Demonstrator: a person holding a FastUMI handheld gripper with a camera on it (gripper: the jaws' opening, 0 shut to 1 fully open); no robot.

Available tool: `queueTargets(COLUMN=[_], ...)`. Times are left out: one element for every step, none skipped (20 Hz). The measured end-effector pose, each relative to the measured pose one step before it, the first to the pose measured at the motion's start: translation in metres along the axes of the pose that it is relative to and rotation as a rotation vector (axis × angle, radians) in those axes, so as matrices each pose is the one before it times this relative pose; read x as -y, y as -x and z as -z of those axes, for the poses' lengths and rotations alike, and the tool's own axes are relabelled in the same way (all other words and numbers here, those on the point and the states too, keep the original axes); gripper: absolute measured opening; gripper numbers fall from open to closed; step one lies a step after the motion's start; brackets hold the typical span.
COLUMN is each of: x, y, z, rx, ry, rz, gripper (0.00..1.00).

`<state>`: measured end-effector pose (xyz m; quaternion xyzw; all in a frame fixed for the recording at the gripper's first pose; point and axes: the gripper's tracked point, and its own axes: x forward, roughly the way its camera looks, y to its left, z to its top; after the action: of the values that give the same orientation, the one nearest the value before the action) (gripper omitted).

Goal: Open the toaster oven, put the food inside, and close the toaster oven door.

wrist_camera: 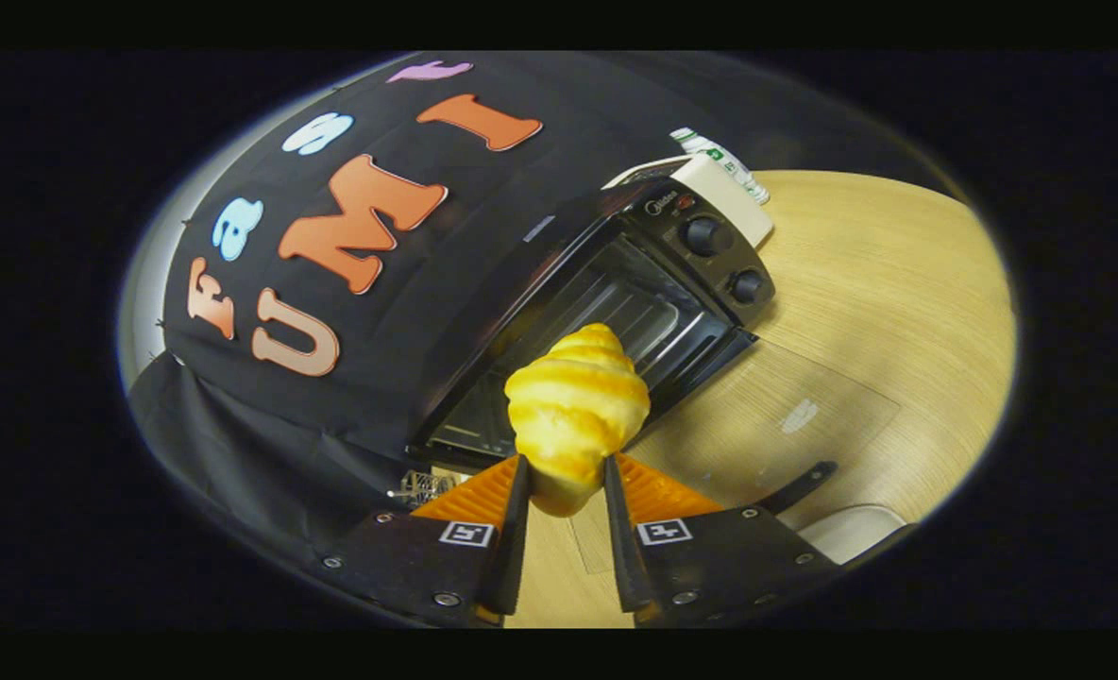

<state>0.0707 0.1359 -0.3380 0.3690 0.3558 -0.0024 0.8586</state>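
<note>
My gripper (564, 465) is shut on a golden croissant (578, 397), with both fingers pressing its lower end. The croissant sticks out ahead of the fingers and is lifted above the wooden table (889, 274). Just beyond it stands the black toaster oven (672, 236) with its cavity (616, 312) showing a wire rack inside. The oven's glass door (786, 406) is open and lies flat over the table, its black handle (802, 486) toward me. Two knobs (705, 236) sit on the oven's control panel, on the side away from the black cloth wall.
A white plate edge (852, 531) lies beside the door handle, close to my fingers. A small wire object (419, 486) sits at the oven's near corner by the black cloth wall. A white box (724, 194) and a bottle (721, 156) are behind the oven.
</note>
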Motion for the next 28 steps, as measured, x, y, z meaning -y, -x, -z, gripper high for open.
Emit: queueTargets(x=[-0.00193, -0.00193, -0.00157, -0.00148, -0.00220, -0.00212, -0.00230, -0.00175, -0.00186, -0.00238, -0.00152, -0.00113, -0.00022, 0.00028, -0.00016, -0.00052, -0.00087, 0.00031, 0.00017, -0.00020, -0.00013, 0.00101, 0.00120, 0.00190, -0.00004, -0.00072, 0.00004, -0.00091], y=[-0.00928, -0.00747, -0.00700, -0.00704, -0.00753, -0.00661, -0.00693, -0.00485, -0.00643, -0.00525, -0.00514, -0.00422, -0.00512, -0.00278, -0.00406, -0.00203, -0.00676, -0.00155, -0.00298, -0.00136, 0.00103, -0.00492, -0.00822, 0.00917, 0.00412, 0.00491, 0.00618, 0.00600], z=[-0.00202, 0.00027, 0.00017, -0.00020, -0.00089, -0.00090, -0.00217, -0.00244, -0.00241, -0.00157, -0.00102, -0.00129, -0.00054, 0.00158, -0.00013, -0.00133, 0.00082, -0.00003, 0.00052, 0.00062, 0.00154, 0.00325, 0.00442, -0.00094, 0.00031, 0.00096, 0.00208, 0.00053], rx=[0.00215, -0.00267, -0.00347, -0.00014, 0.00190, 0.00400, 0.00753, 0.00704, 0.00617, 0.00409, 0.00167, 0.00010, -0.00261, -0.00436, -0.00616, -0.00463, -0.00403, -0.00211, -0.00202, 0.00100, -0.00515, -0.01299, -0.00672, 0.00479, 0.00838, 0.00160, 0.00264, 0.00343], ry=[-0.00805, -0.00934, -0.01103, -0.01019, -0.00943, -0.00894, -0.00882, -0.01039, -0.01373, -0.01390, -0.01245, -0.01142, -0.01139, -0.01126, -0.01500, -0.00980, -0.00778, -0.00745, -0.00825, -0.00929, -0.01855, -0.01409, -0.00172, 0.00841, 0.00870, 0.01463, 0.01709, 0.01249], rz=[-0.00224, -0.00258, -0.00350, -0.00329, -0.00489, -0.00529, -0.00781, -0.00685, -0.00900, -0.00916, -0.00702, -0.00686, -0.00554, -0.00618, -0.00586, -0.00772, -0.00730, -0.00334, -0.00178, -0.00336, 0.00171, 0.00334, 0.00105, 0.01075, 0.00114, 0.00037, 0.00351, -0.00379], gripper=[0.41, 0.41, 0.41, 0.41, 0.41, 0.41, 0.41, 0.41, 0.41, 0.41, 0.41, 0.41, 0.41, 0.41, 0.41, 0.42, 0.42, 0.43, 0.43, 0.46, 0.48, 0.53, 0.57, 0.62, 0.65, 0.72, 0.76, 0.84])
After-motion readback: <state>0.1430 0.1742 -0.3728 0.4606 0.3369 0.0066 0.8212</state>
